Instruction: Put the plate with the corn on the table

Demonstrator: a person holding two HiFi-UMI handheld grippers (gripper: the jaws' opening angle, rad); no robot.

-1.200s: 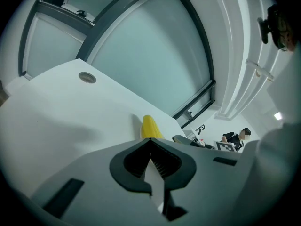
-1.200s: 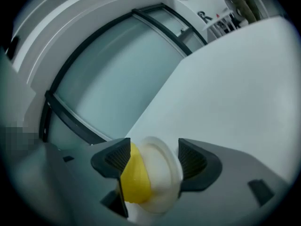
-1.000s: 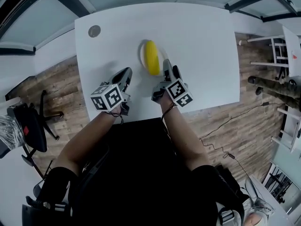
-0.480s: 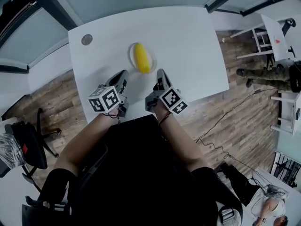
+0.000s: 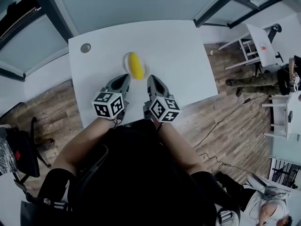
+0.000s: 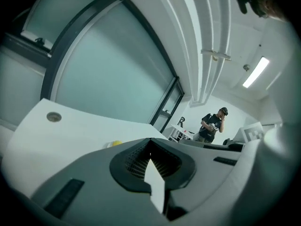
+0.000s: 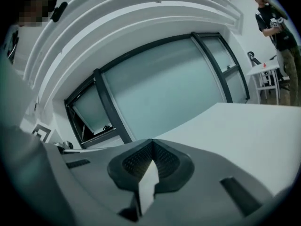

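Plate with corn sits on the table, just beyond both closed grippers

Your left gripper (image 5: 125, 77) and right gripper (image 5: 151, 78) each have their jaws pressed together with nothing between them. The plate (image 5: 126, 59) rests on the table (image 5: 188, 55), just on the far side of your tips and between them, a touch nearer the left one. The corn (image 5: 136, 66) lies on it with its long axis running near to far. It looks placed to me; any regrip would mean opening up and reaching straight forward
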